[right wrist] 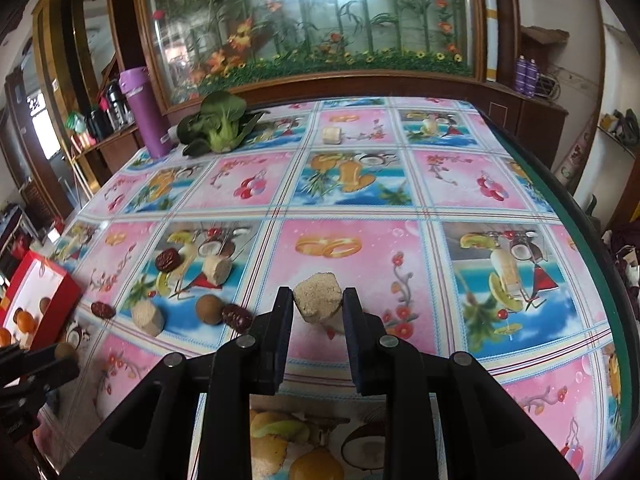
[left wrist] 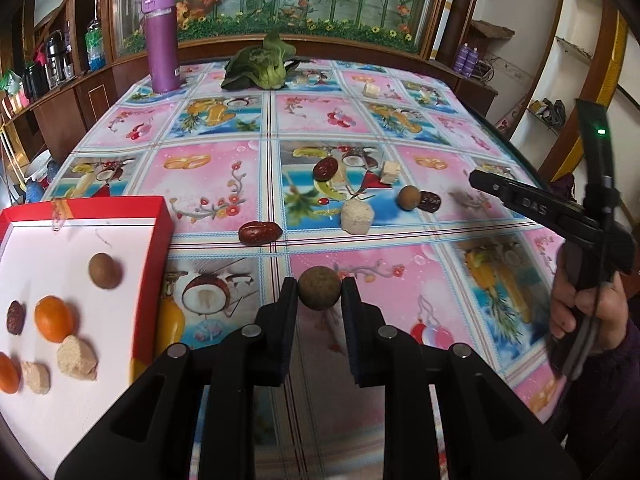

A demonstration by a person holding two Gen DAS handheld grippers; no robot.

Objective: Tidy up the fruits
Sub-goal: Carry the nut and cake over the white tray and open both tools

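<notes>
Partly done: red box at left frame edge already holding six pieces. Left gripper clamped on a longan, right gripper clamped on a beige chunk. Still loose mid-table: red dates, another longan, more chunks.

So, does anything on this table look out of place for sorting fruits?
Yes. A leafy green vegetable lies at the table's far edge beside a purple flask. Neither is fruit, and both sit far from the red box.
</notes>
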